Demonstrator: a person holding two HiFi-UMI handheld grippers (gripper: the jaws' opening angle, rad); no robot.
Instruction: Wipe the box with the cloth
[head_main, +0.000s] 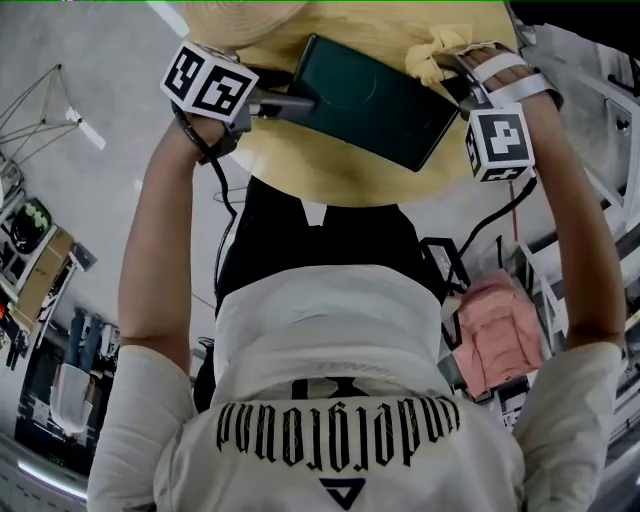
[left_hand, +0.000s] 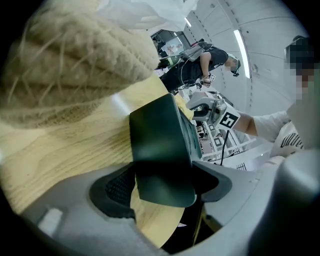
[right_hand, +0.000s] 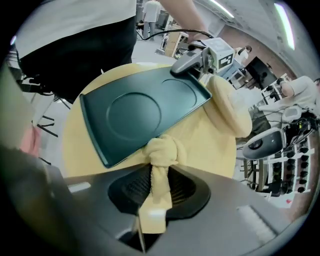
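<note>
Inspector: Your left tool (left_hand: 162, 186) is clamped on the near edge of the dark green box (left_hand: 159, 142), and that edge fills the gap between its jaws. The box extends straight ahead of the tool, over the round yellow desk (head_main: 330, 178). I cannot tell whether it lies flat on the desk or is raised off it.

Assessor: Agreed. Your right tool (right_hand: 157, 189) is closed on the tail of the yellow cloth (right_hand: 161, 152). The knot sits just ahead of its jaws and touches the box's rim at the end far from your left tool.

Inspector: Assessment: the box is secured and the cloth is at its edge, so the wiping stroke is the step in hand. The shallow round recess in the box's face lies ahead of the right tool, with no cloth on it.

Assessor: The next move calls for you to carry the knot forward from the rim across that face, toward your left tool, with light pressure. Only the knot projects beyond the jaws, so expect narrow contact and several passes.

Inspector: One caution. A cream woven item (right_hand: 227, 107) sits ahead and to the right of the right tool, close beside your left tool. A long stroke could brush it.
</note>
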